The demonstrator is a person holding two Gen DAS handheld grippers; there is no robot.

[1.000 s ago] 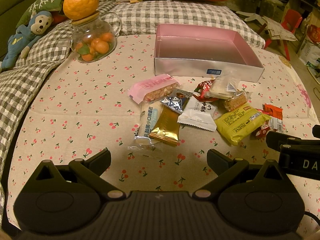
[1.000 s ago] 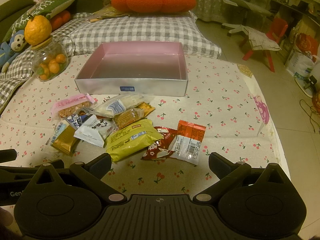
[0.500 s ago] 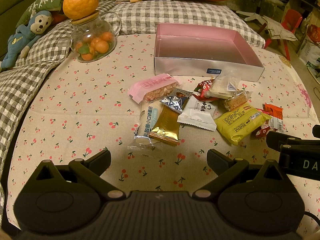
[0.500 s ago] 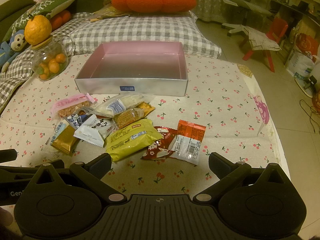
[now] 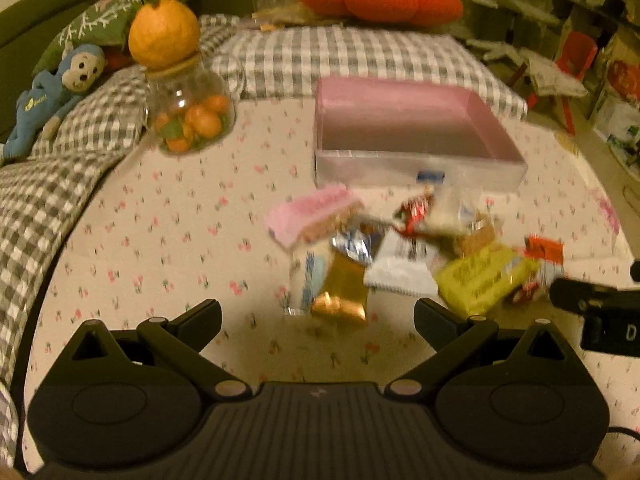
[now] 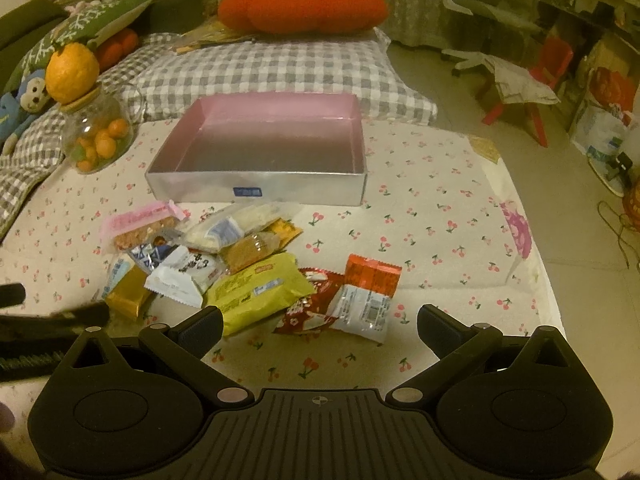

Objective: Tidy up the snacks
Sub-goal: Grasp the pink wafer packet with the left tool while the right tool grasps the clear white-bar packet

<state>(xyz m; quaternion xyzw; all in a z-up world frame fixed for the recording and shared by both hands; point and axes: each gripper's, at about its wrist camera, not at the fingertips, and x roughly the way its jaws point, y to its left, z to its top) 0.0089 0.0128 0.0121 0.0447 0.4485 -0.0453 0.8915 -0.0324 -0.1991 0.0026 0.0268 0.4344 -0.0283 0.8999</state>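
Observation:
A pile of wrapped snacks lies on the cherry-print cloth: a pink bar [image 5: 316, 210], a gold packet [image 5: 344, 292], a white packet [image 5: 400, 272], a yellow packet [image 6: 258, 292] and a red-and-orange packet [image 6: 370, 280]. An empty pink box with silver walls [image 6: 256, 188] stands just behind the pile. My left gripper [image 5: 318, 320] is open and empty, just short of the gold packet. My right gripper [image 6: 320, 322] is open and empty, close before the yellow and red packets. The box also shows in the left wrist view [image 5: 416, 168].
A glass jar of small oranges [image 5: 188, 120] with an orange on its lid stands at the back left. Checked cushions [image 6: 272, 72], a blue monkey toy [image 5: 60, 88] and an orange pillow [image 6: 304, 8] lie behind. The cloth's right edge [image 6: 532, 272] drops to the floor.
The left gripper has moved forward toward the snack pile, and its view is now blurred. The right gripper has barely moved. Both stay open.

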